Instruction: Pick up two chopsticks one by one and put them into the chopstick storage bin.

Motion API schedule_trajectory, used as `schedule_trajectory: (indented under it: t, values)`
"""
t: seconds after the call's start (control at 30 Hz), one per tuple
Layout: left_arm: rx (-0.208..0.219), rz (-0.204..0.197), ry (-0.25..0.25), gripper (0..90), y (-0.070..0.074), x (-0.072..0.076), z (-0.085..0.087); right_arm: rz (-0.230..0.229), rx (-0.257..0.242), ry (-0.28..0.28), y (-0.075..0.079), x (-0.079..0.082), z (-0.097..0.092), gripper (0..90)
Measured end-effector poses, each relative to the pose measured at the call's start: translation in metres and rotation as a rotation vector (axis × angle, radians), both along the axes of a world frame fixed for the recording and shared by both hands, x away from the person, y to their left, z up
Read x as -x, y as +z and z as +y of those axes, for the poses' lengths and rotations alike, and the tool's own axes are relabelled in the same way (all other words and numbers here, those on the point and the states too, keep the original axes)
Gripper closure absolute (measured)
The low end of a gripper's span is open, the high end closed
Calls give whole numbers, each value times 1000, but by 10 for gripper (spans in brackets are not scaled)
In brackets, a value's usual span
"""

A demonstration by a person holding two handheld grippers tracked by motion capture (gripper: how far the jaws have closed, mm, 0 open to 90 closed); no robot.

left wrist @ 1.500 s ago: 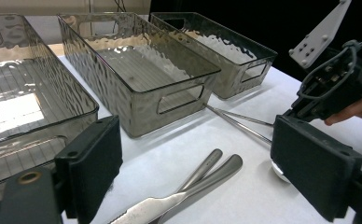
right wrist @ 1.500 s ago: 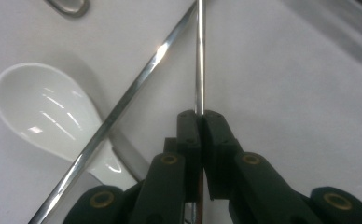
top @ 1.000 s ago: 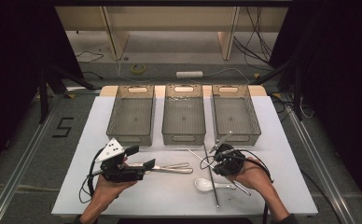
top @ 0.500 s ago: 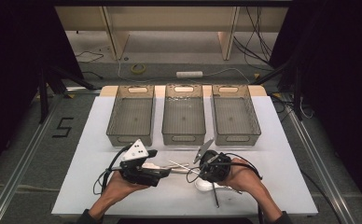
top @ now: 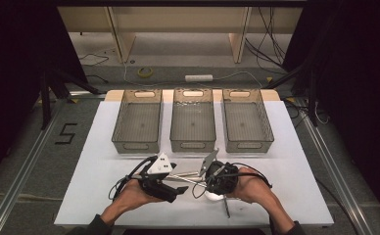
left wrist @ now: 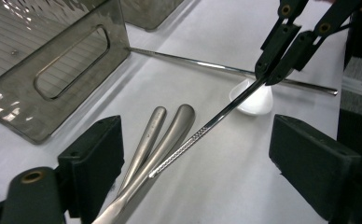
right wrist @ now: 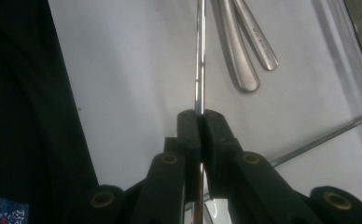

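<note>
Chopstick (right wrist: pixel 199 56) clamped tight in the right gripper (right wrist: pixel 200 116), its two black jaws pressed together on the thin metal rod. In the right gripper view the rod runs dead straight away from the jaws, long axis in line with the gripper, far end out past the frame, passing just beside the two spoon handles (right wrist: pixel 244 51). In the left gripper view the same chopstick (left wrist: pixel 207 128) slants across the white table (left wrist: pixel 226 186), its textured tip low and lying against the spoon handles (left wrist: pixel 163 135), its other end rising to the right gripper (left wrist: pixel 268 77), which pinches it right over the white ceramic spoon (left wrist: pixel 256 100). The left gripper (left wrist: pixel 195 163) has its jaws wide apart, nothing between the pads, the chopstick tip and the spoon handles lying in the gap ahead of them. A second chopstick (left wrist: pixel 226 70) lies flat beyond the spoon handles, running from the corner of a clear bin (left wrist: pixel 53 79) toward the right gripper; the right gripper view catches just a piece of it (right wrist: pixel 328 137). From the high view, both hands sit close together in front of the middle bin (top: pixel 193 120) of three, left gripper (top: pixel 176 188) and right gripper (top: pixel 208 182) facing each other, the chopstick too thin there to follow.
</note>
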State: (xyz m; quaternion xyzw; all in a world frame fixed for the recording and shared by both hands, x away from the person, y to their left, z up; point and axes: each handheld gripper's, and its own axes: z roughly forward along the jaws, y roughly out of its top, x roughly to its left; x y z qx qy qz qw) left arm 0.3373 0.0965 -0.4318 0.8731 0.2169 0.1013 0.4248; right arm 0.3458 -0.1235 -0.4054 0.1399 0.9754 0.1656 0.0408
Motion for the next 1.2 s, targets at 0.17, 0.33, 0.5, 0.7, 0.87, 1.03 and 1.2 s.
schedule_trajectory:
  t: [0.17,0.33,0.5,0.7,0.87,1.03,1.2]
  values:
    - [-40,-13,-34,202,-2,1,-3,7,3,12,1,2,2,866]
    - [-63,-18,-79,259,-3,3,-7,8,5,35,0,5,6,866]
    - [-89,-37,-116,338,-4,6,-9,9,15,61,0,6,8,866]
    - [-125,-63,-154,411,-5,10,-12,8,23,106,0,6,10,866]
    - [-128,-62,-177,471,-7,13,-14,15,25,118,0,7,12,866]
    - [-146,-59,-206,532,-6,14,-14,16,25,146,1,8,14,866]
    - [-162,-46,-233,588,-8,15,-16,18,32,164,1,9,15,866]
